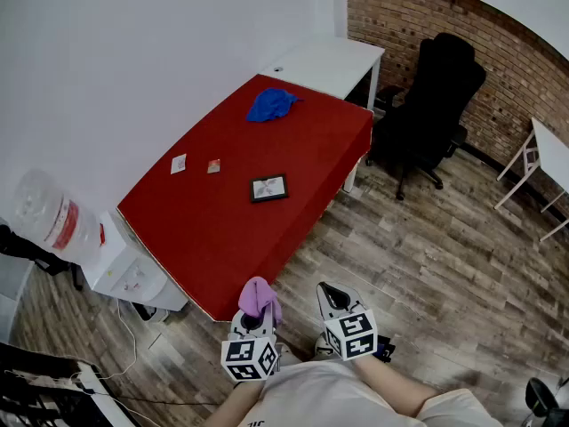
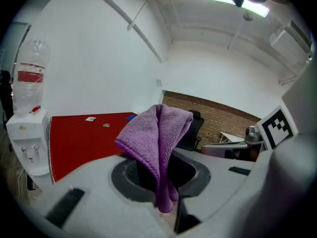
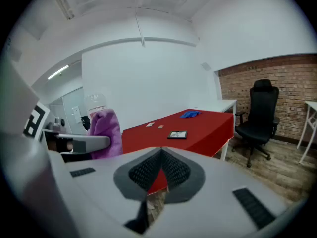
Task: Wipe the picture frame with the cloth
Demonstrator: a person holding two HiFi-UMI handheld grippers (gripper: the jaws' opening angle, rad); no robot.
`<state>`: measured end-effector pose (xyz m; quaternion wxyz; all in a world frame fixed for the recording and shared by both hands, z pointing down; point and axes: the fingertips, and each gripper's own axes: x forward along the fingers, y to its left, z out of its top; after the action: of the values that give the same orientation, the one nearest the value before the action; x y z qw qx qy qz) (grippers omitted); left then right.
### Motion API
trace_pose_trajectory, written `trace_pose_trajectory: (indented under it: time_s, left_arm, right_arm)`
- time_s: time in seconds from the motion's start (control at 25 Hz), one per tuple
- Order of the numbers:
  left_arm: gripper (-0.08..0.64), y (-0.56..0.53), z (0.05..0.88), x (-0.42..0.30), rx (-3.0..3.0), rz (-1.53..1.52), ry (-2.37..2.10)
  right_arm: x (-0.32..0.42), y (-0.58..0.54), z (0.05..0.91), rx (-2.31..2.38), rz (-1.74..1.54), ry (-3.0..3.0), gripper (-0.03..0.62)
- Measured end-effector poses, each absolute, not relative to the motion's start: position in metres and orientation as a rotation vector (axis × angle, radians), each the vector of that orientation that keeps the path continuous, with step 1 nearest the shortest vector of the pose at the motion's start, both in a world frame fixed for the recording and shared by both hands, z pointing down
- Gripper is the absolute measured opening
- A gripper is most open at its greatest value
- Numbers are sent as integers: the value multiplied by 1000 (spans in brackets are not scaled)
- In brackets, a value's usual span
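Picture frame lies flat on the red table at twelve o'clock, well apart from the left gripper, which clenches the cloth. The right gripper is pinched together, empty. Seemingly the approach step: next, carry the cloth forward onto the frame.

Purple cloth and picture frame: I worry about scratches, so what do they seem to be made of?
Purple cloth: probably microfibre, matte; a fine looped nap shows and it folds softly. Picture frame: dark, thin border, perhaps plastic or painted wood; too small here to tell the finish.
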<state>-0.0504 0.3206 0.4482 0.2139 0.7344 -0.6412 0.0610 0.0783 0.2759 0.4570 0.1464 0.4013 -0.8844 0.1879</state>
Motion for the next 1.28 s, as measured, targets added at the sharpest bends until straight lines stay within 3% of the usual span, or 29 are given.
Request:
trace_pose_trajectory:
  time_s: [0.4, 1.28]
  left_arm:
    - [63, 283, 456, -43, 2044, 187, -1756]
    - [63, 71, 454, -157, 2184, 179, -1612]
  right_arm:
    - [83, 243, 471, 1154, 590, -2522, 5]
    - [-33, 51, 462, 1305, 539, -2455, 5]
